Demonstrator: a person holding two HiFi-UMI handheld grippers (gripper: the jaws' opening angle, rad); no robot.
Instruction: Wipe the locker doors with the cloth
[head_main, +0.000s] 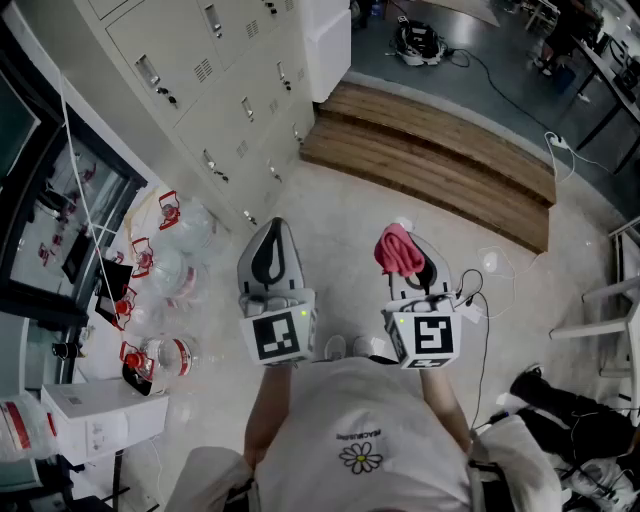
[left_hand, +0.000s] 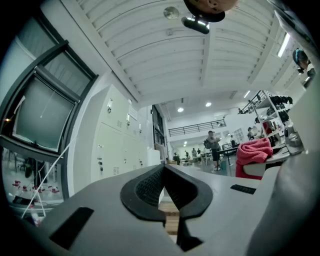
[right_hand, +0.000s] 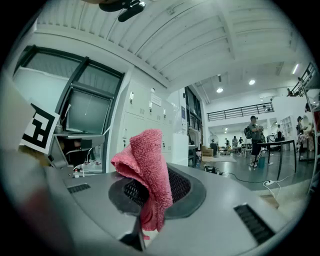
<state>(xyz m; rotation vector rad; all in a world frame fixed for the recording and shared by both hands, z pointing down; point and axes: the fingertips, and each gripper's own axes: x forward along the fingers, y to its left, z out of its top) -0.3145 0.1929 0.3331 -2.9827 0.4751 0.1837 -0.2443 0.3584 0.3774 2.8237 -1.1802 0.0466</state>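
Note:
A red terry cloth (head_main: 399, 250) is pinched in my right gripper (head_main: 407, 262), bunched up above the closed jaws; in the right gripper view the cloth (right_hand: 144, 175) stands up between the dark pads. My left gripper (head_main: 270, 252) is shut with nothing in it, its pads meeting in the left gripper view (left_hand: 164, 189). The cream locker doors (head_main: 215, 85) with small handles and vents stand at the upper left, some way off from both grippers. The same lockers (left_hand: 116, 150) show at the left in the left gripper view, with the cloth (left_hand: 255, 152) at the right.
Wooden steps (head_main: 430, 160) run across ahead. Large water bottles with red caps (head_main: 165, 270) lie on the floor at left, by a white box (head_main: 100, 415). Cables and a power strip (head_main: 490, 265) lie to the right. A person (right_hand: 255, 137) stands far off in the hall.

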